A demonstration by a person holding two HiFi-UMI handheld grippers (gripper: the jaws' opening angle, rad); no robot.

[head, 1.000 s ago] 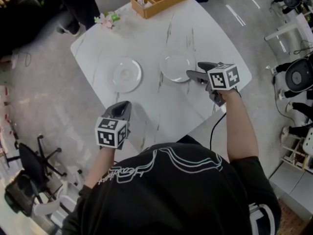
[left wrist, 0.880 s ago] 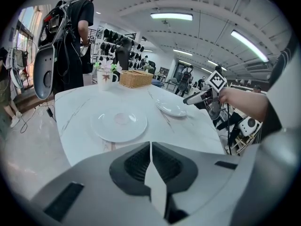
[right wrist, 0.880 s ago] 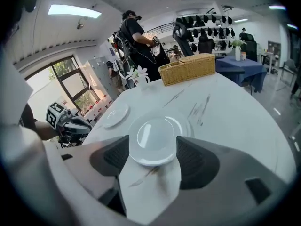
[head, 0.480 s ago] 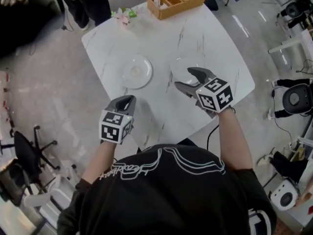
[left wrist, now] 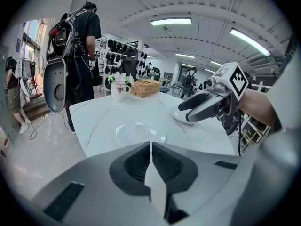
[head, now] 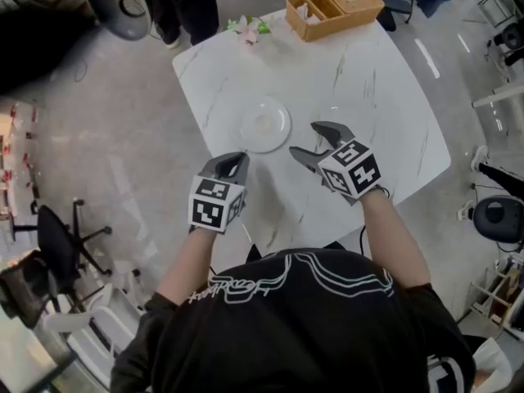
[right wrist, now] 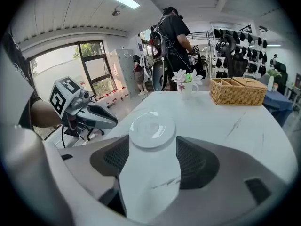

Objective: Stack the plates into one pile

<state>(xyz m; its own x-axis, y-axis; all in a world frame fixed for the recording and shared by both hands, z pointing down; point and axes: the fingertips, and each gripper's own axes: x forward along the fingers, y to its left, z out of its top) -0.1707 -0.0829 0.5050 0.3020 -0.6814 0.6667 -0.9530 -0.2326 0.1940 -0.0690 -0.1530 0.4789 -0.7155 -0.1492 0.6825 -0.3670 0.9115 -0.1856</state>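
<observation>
Evidently aiming right hand-held gripper [head: 303, 140], jaws spread, at white plate [right wrist: 152, 125] for stacking on clear plate [head: 264, 124] alongside, with left hand-held gripper [head: 232, 164] clenched, empty, idle by counter's [head: 368, 80] near edge.

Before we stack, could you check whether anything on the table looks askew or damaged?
Nothing stands out: the clear round glass plate and the white round plate lie flat, apart, on the white marble table, nothing spilled.

Your head camera looks steeply down on the table [head: 385, 97] from above. Cameras on your left gripper [head: 233, 161] and right gripper [head: 304, 137] sit low, facing across it; all 3 share the basket [head: 334, 8].
</observation>
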